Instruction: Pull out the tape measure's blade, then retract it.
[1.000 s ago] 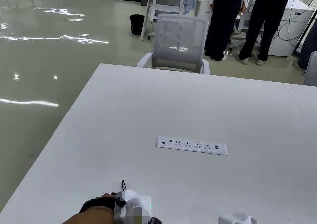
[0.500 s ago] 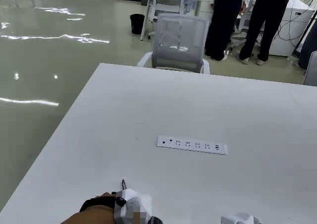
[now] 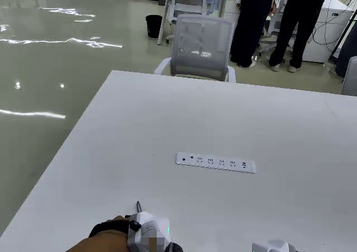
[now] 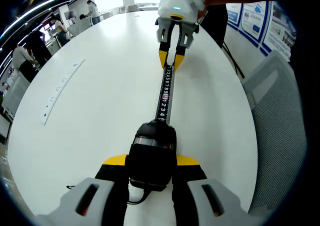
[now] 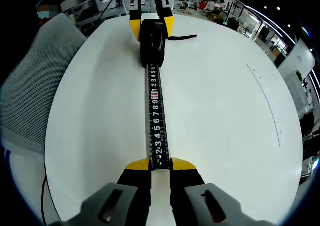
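First, left gripper (image 4: pixel 151 161): its yellow-tipped jaws are closed in against the two sides of the black tape measure (image 4: pixel 151 145), gripping the case, which rests on the white table (image 4: pixel 100 116).
Tape measure strap: a thin black loop (image 5: pixel 183 37) lies on the table beside the case, as seen in the right gripper view.
Blade (image 4: pixel 164 93): drawn out of the case and stretched in a straight line just above the table, numbers facing up, running from one gripper to the other.
Right gripper (image 5: pixel 160 164): jaws narrowed to a slim gap and pinching the free end of the blade near its lowest numbers; in the left gripper view it (image 4: pixel 171 62) faces the case from the far end of the blade, with a hand on its white housing.
Power strip (image 3: pixel 216 163): flat on the table, well apart from the blade.
Beyond the table: a grey mesh chair (image 3: pixel 202 45) at the far edge, a black bin (image 3: pixel 154 27) and standing people (image 3: pixel 254 23) on the glossy floor.
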`<state>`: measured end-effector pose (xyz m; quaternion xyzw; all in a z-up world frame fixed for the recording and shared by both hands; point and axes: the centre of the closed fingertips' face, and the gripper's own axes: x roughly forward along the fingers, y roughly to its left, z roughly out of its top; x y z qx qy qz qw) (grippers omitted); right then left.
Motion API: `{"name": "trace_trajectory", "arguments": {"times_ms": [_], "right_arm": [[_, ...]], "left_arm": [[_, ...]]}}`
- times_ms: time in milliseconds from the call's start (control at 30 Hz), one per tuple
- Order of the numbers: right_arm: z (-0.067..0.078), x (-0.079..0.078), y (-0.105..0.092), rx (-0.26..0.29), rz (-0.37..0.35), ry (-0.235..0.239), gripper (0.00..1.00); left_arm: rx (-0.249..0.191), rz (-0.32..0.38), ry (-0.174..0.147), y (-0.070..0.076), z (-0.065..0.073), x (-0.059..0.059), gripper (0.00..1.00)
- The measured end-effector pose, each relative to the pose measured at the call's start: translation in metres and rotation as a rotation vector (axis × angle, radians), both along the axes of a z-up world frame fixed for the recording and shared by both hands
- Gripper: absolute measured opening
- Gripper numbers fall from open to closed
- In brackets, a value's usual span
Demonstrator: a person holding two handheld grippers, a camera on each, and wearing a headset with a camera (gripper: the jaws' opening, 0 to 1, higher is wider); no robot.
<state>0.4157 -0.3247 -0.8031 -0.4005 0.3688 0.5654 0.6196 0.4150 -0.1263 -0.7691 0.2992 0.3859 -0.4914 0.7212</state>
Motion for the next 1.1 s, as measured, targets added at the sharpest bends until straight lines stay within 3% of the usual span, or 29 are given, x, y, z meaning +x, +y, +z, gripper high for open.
{"name": "trace_trajectory", "arguments": {"times_ms": [1100], "right_arm": [[0.0,0.002,-0.021,-0.007,-0.019,0.0,0.11]], "left_arm": [[-0.007,0.01,0.001,0.0,0.0,0.001,0.28]]}}
